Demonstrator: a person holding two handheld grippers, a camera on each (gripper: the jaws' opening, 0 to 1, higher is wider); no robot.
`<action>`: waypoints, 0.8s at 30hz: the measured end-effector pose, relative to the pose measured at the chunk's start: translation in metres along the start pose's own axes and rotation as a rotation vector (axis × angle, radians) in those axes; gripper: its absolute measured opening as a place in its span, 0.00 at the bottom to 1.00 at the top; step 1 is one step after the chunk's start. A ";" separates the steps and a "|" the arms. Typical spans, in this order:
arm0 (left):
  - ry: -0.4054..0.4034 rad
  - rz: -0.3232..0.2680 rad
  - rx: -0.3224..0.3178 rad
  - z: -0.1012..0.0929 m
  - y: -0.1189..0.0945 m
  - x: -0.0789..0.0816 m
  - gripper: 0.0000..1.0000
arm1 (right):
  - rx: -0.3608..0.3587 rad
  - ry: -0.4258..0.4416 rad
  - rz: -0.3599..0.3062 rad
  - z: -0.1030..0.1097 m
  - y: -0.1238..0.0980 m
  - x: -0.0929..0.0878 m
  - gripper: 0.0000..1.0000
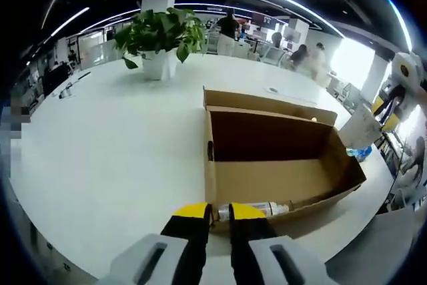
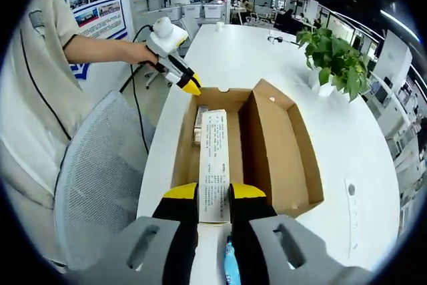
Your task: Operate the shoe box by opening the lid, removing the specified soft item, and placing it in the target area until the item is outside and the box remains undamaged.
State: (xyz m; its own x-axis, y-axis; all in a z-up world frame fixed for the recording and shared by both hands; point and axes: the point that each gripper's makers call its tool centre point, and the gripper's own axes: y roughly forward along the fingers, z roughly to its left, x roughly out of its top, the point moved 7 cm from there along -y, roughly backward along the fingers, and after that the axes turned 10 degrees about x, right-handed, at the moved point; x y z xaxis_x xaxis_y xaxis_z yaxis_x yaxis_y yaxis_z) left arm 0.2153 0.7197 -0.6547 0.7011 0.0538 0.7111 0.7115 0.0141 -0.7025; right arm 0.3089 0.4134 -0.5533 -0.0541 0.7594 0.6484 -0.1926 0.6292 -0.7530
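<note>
The brown cardboard shoe box (image 2: 280, 158) lies on the white table with its lid (image 1: 267, 103) open. A long white printed pack (image 2: 213, 158) runs lengthwise over the box's left half. Its near end sits between the yellow-tipped jaws of my right gripper (image 2: 214, 195), which is shut on it. A smaller pale item (image 2: 198, 125) lies inside beside the pack. My left gripper (image 2: 189, 86), held in a person's hand, rests its tips at the box's far left corner. In the left gripper view, its own jaws (image 1: 221, 213) stand shut against the box's near corner, next to a white strip (image 1: 257, 209).
A potted plant (image 1: 160, 38) stands on the white table (image 1: 113, 158) beyond the box. A grey mesh chair (image 2: 100, 171) and the person's body (image 2: 33, 98) are at the table's left edge. A white bag (image 1: 360, 128) sits past the box's far end. People stand in the background.
</note>
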 end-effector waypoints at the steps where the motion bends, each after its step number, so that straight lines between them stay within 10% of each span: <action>1: 0.004 0.000 0.000 0.000 0.000 0.000 0.11 | -0.005 0.001 0.001 -0.001 -0.005 -0.001 0.14; 24: 0.013 0.019 0.017 0.003 0.002 0.003 0.05 | -0.094 0.038 0.007 -0.016 -0.096 -0.043 0.14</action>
State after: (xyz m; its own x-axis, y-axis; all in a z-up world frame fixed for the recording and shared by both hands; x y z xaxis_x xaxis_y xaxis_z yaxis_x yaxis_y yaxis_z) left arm 0.2189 0.7231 -0.6545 0.7153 0.0413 0.6976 0.6970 0.0300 -0.7164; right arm 0.3449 0.3231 -0.5108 -0.0177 0.7685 0.6397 -0.0993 0.6353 -0.7659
